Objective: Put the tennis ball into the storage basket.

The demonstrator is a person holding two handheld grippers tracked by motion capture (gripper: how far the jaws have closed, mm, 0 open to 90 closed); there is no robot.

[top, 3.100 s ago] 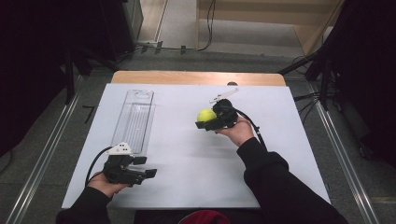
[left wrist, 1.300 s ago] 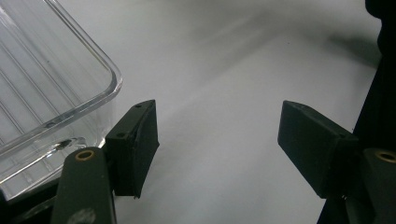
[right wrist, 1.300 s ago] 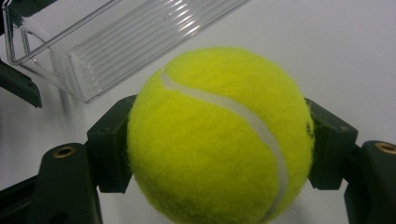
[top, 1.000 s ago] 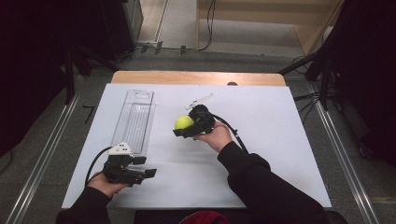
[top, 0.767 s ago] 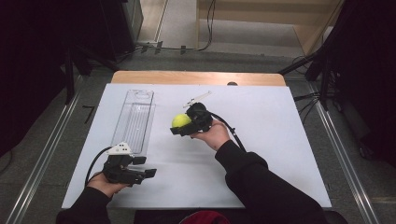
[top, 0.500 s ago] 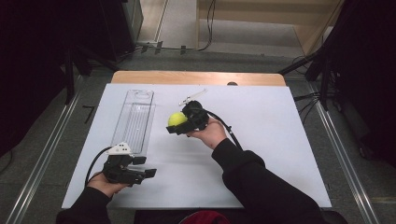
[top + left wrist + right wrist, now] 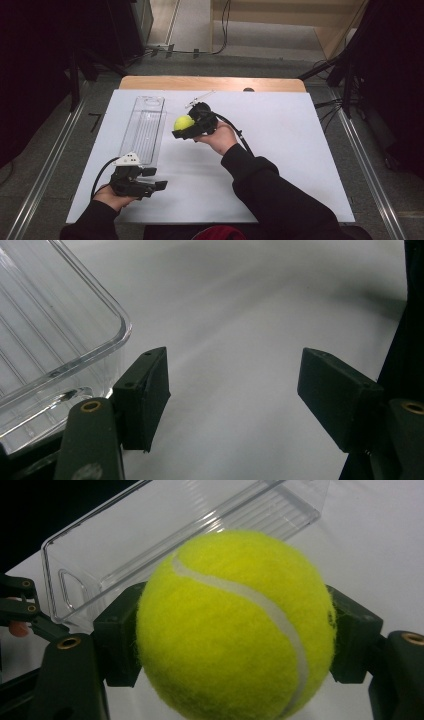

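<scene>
In the right gripper view, the ball (image 7: 235,625) covers the inner faces of both pads (image 7: 117,640), so the contact surfaces are not visible; its lower part runs off the bottom edge. It also hides the middle of the tray (image 7: 165,545). In the left gripper view, the tray (image 7: 45,335) is cut off at the left and top edges. In the high view, the small items (image 7: 199,96) on the table beyond the right gripper (image 7: 192,128) are too small to identify.

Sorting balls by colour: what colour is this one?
Yellow-green tennis ball with a white seam, best in the right gripper view.
</scene>
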